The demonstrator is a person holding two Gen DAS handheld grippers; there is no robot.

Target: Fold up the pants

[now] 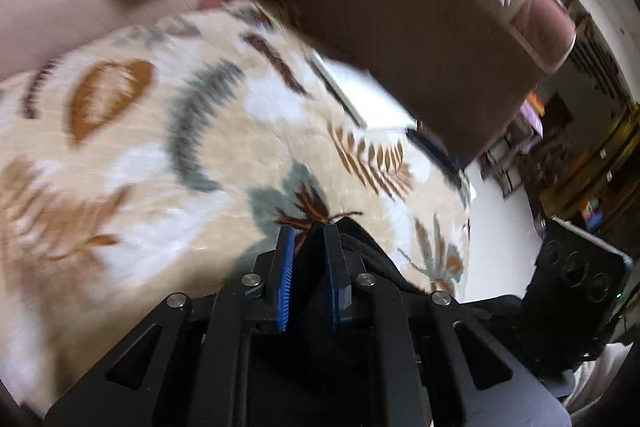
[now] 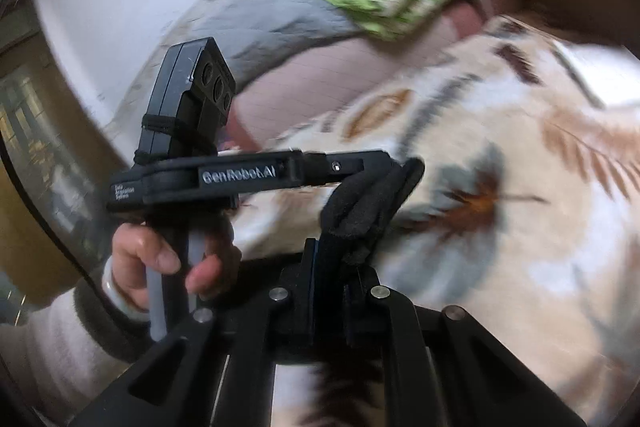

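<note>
Both grippers, left [image 1: 309, 233] and right [image 2: 332, 247], clenched on black knit pants [image 2: 368, 199] above leaf-patterned blanket [image 1: 168, 147]; could slip free if tugged unevenly.

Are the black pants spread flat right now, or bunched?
Bunched: black pants hang gathered between both tools, left tool and right tool, above the leaf-print blanket.

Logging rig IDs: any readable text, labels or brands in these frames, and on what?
"GenRobot.AI": side of the left gripper body, seen from the right wrist.
Three small lines on the same body, nearer its handle: too small and blurred to read.
Left wrist view: no text seen.
</note>
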